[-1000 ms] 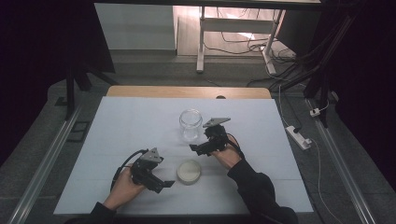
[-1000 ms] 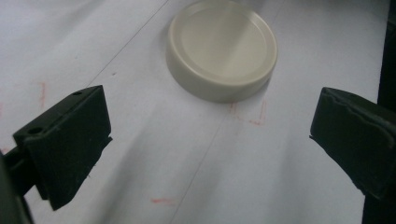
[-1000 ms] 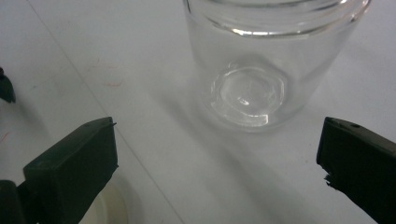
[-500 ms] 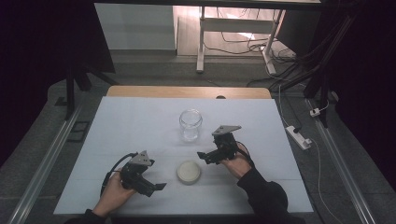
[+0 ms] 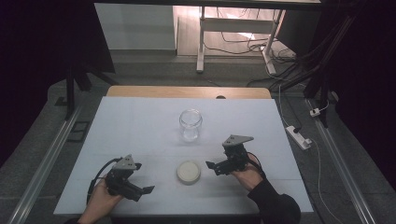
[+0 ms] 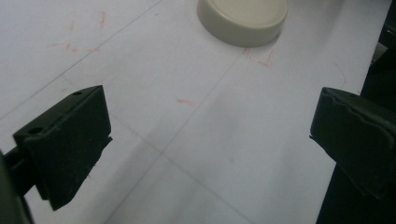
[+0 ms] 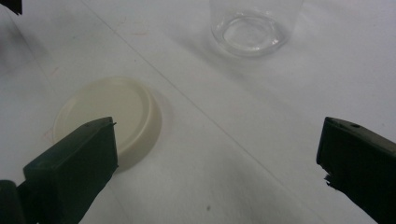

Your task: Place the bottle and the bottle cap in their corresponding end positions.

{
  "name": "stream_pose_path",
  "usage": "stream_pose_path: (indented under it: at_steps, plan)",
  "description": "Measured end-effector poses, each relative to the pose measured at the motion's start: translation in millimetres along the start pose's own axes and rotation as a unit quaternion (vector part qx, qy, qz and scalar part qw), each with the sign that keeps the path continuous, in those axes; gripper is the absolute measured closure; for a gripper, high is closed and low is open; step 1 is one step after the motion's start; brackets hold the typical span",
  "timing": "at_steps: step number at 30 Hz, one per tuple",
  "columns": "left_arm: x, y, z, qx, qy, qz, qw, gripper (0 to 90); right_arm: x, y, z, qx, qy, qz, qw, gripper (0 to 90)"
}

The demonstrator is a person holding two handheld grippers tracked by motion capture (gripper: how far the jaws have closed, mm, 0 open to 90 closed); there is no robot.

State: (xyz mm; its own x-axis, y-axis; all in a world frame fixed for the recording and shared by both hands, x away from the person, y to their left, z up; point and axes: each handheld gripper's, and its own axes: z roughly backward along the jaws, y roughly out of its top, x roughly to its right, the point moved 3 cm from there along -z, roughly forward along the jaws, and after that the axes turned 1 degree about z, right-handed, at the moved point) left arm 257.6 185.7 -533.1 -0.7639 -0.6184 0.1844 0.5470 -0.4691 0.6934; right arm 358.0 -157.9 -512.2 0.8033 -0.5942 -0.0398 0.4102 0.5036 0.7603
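The left gripper (image 6: pixel 210 144) hung low over the white counter (image 6: pixel 154 84), its two black jaws spread wide apart with nothing between them. One jaw rose at the lower left of the left gripper view, the other at the right edge. Ahead, at the top of the view, a round cream-coloured lid (image 6: pixel 243 18) lay flat on the counter, well apart from both jaws. Faint red marks and thin grey lines crossed the counter's surface, with a small red corner mark just beside the lid.

No readable text, labels or numbers; only faint red pen marks on table (image 6: pixel 140 60).
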Motion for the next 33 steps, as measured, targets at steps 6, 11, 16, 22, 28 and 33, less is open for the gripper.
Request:
stream_pose_path:
  at_steps: [6, 11, 16, 22, 28, 33]
  plan:
    - [-1.9, -14.2, 12.9, 0.009, 0.014, 0.021, 0.9997, 0.0, 0.5, -14.9, 14.4, -0.004, -0.010, -0.005, 0.9999, 0.0]
    - [-4.6, -26.6, 23.5, 0.015, 0.024, 0.038, 0.9989, 0.0, -0.2, -29.0, 27.2, -0.009, -0.023, -0.010, 0.9997, 0.0]
    - [-6.5, -37.2, 33.1, 0.024, 0.037, 0.048, 0.9979, 0.0, -1.2, -41.6, 43.0, -0.006, -0.035, -0.014, 0.9993, 0.0]
    - [-8.1, -49.5, 44.3, 0.032, 0.051, 0.062, 0.9963, 0.0, -0.5, -57.5, 64.5, 0.001, -0.057, -0.025, 0.9981, 0.0]
    - [-10.0, -62.1, 55.8, 0.039, 0.065, 0.080, 0.9939, 0.0, -0.9, -75.3, 82.2, -0.005, -0.078, -0.040, 0.9962, 0.0]
    - [-10.8, -71.4, 62.1, 0.037, 0.079, 0.088, 0.9923, 0.0, -1.9, -88.0, 93.6, -0.008, -0.087, -0.056, 0.9946, 0.0]
